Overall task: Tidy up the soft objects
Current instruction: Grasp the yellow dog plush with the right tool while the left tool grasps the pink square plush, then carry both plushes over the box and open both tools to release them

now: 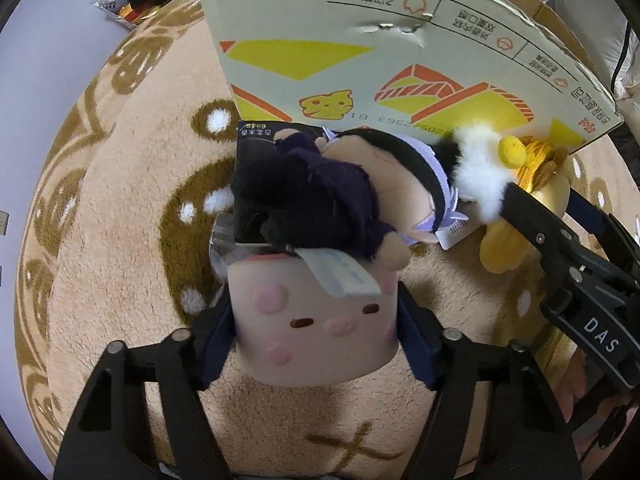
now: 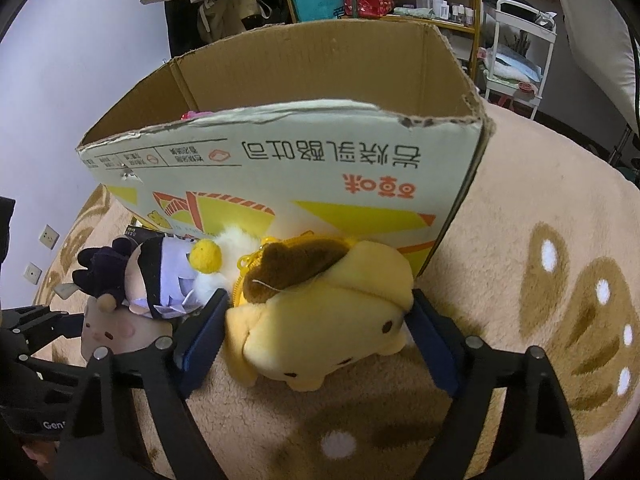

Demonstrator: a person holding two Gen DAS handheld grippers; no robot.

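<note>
My left gripper (image 1: 316, 330) is shut on a pink block-shaped plush (image 1: 316, 320) with a small face, resting on the rug. A dark-haired doll in purple (image 1: 352, 188) lies across its far end. My right gripper (image 2: 318, 320) is closed around a yellow dog plush (image 2: 328, 316) with a brown cap, on the rug. A white fluffy toy with a yellow ball (image 2: 208, 258) lies between the doll (image 2: 148, 276) and the dog. The open cardboard box (image 2: 304, 160) stands just behind them. The pink plush (image 2: 108, 330) and the left gripper show at left in the right wrist view.
A beige rug with brown patterns (image 1: 120, 240) covers the floor. Shelves, bags and a white cart (image 2: 516, 64) stand behind the box. Something pink (image 2: 192, 114) shows inside the box. A wall with sockets (image 2: 48, 236) is at left.
</note>
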